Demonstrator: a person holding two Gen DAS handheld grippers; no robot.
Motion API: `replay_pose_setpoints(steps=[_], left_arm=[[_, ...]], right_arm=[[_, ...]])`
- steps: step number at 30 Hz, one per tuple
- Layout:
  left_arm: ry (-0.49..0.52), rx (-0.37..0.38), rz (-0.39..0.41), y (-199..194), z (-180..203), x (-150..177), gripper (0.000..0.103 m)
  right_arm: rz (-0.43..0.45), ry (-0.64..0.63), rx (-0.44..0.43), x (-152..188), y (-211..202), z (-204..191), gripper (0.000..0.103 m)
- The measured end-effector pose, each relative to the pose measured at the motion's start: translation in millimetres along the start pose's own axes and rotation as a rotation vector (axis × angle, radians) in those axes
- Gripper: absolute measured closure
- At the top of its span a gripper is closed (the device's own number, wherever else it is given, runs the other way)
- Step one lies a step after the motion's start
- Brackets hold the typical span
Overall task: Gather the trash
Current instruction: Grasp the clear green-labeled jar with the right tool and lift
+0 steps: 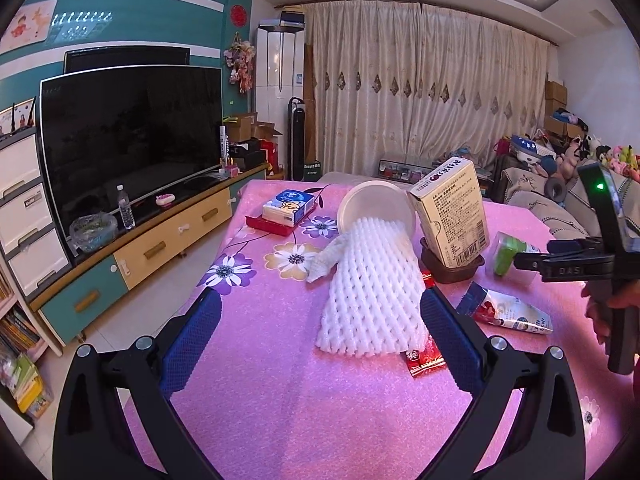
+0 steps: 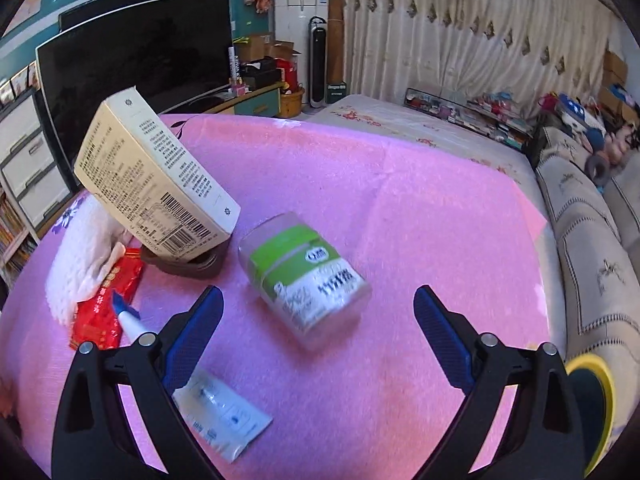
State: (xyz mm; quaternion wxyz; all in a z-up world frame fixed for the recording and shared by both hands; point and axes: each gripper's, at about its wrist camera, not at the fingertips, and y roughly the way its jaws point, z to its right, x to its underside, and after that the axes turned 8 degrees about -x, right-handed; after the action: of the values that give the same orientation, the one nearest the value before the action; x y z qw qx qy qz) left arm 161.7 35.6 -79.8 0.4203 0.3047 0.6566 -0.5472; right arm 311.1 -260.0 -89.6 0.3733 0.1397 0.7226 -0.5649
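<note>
Trash lies on a pink tablecloth. A white foam fruit net lies straight ahead of my open left gripper, between its fingers, spilling from a white bowl. A red wrapper sticks out beside it. A cream carton leans in a brown tray. My open right gripper is just short of a green-labelled clear cup lying on its side. A white sachet lies under its left finger. The carton, red wrapper and net are at its left.
A tissue pack on a red box sits at the table's far left. A blue-white snack bag lies right of the net. A TV and cabinet stand left; a sofa runs along the right. A yellow-rimmed object is at bottom right.
</note>
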Motion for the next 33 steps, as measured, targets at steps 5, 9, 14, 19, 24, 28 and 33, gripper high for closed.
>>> replay_pose_setpoints(steps=[5,9,14,19,24,28,33], left_arm=[[-0.01,0.005,-0.011,1,-2,1,0.005],[-0.004,0.0,-0.018,3,0,1,0.005],[0.012,-0.011,-0.02,2,3,1,0.005],[0.016,-0.023,-0.016,2,3,2,0.005],[0.024,-0.032,-0.01,1,5,2,0.005],[0.019,-0.04,-0.004,-1,4,2,0.005],[0.019,-0.048,-0.007,0,3,2,0.005]], right_arm=[[-0.014,-0.03,-0.058,-8,17,8,0.012],[-0.012,-0.02,-0.109,-6,17,13,0.016],[-0.013,-0.028,-0.175,4,3,4,0.026],[-0.002,-0.023,-0.197,4,3,3,0.026],[-0.018,-0.028,-0.197,0,17,6,0.021],[-0.002,-0.065,-0.181,-3,16,6,0.021],[-0.04,-0.046,-0.228,-2,21,9,0.046]])
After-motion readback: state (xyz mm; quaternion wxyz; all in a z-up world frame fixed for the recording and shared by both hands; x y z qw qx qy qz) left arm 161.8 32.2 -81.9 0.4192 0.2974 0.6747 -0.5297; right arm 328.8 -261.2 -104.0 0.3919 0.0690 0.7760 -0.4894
